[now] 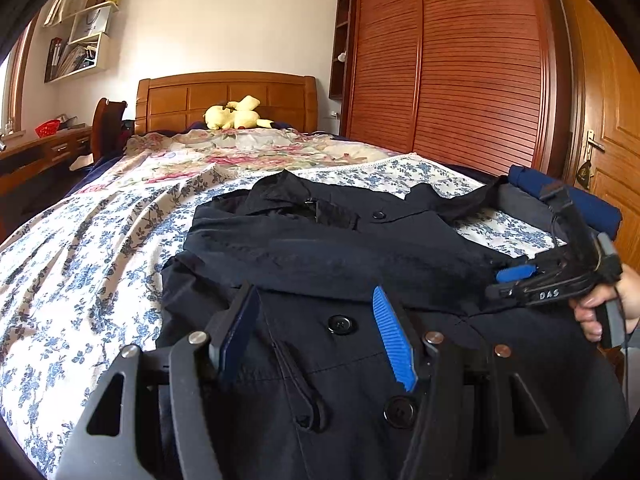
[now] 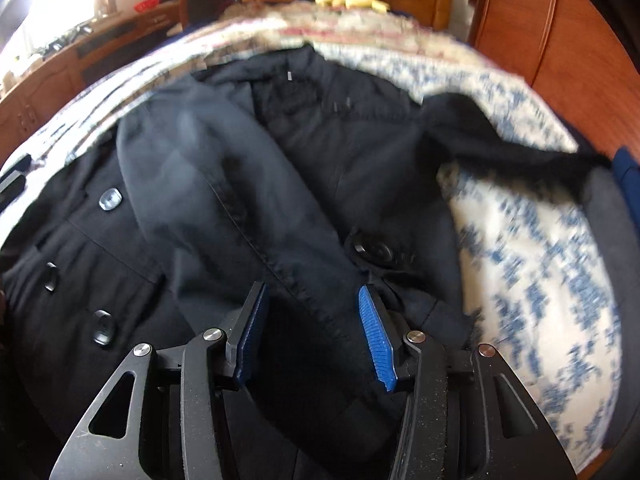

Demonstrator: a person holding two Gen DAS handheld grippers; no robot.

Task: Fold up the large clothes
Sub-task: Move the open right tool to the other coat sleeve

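Observation:
A large black coat with round buttons lies spread on the bed, collar toward the headboard. One sleeve is folded across its front. My left gripper hovers open over the coat's buttoned front, with nothing between its blue pads. My right gripper is open too, low over the folded sleeve and the front edge of the coat; no cloth is pinched. In the left wrist view the right gripper sits at the coat's right side, held by a hand.
The bed carries a blue-flowered sheet and a pink-flowered quilt further back. A yellow plush toy rests at the wooden headboard. Folded navy and grey cloth lies at the bed's right edge. A slatted wardrobe stands on the right, a desk on the left.

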